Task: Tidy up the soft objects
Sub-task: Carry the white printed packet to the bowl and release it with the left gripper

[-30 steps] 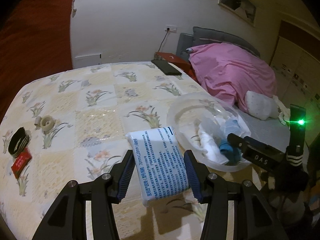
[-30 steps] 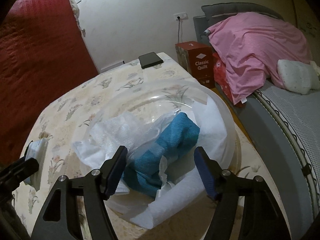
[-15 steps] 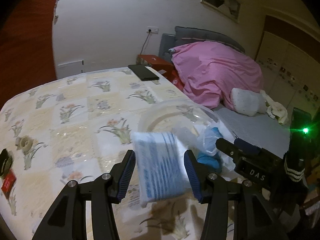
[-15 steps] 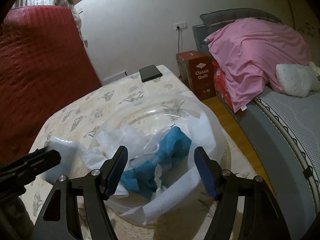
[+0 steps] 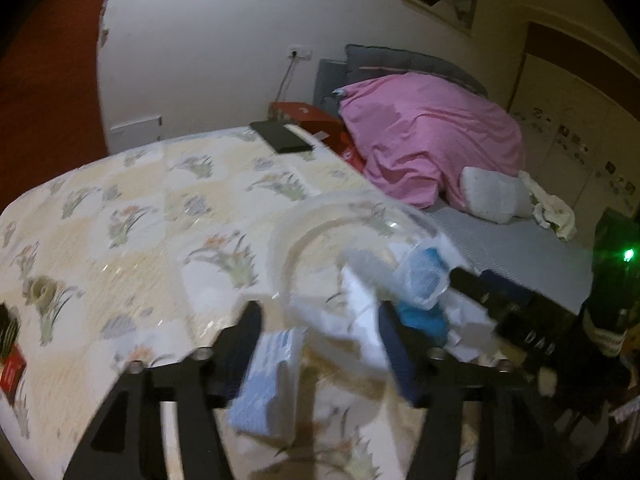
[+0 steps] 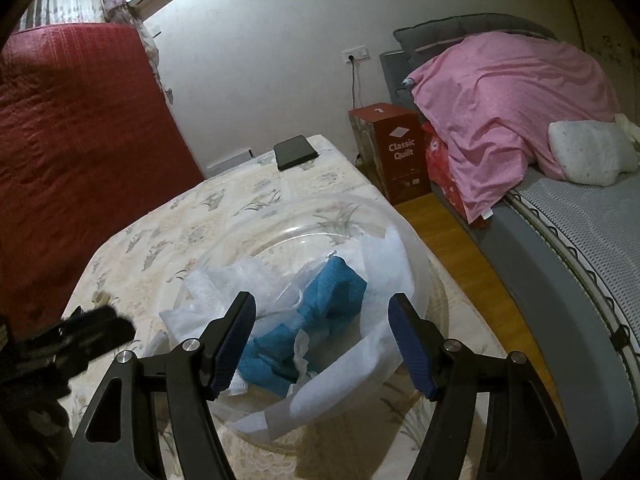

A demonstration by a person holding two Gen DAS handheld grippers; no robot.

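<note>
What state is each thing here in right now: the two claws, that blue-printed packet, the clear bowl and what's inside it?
Left gripper: jaws wide open, blurred.
Right gripper: open, holding nothing, above the bowl.
White packet: between the left fingers, looks ungripped, outside the bowl.
Clear bowl: upright on the table, partly filled.
Blue cloth: crumpled inside the bowl.
White wrapping: crumpled, inside the bowl.

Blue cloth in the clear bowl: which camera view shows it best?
The right wrist view: the blue cloth lies sharp and central in the clear bowl among white wrappings. The left wrist view is motion-blurred and shows only a small blue patch.
</note>
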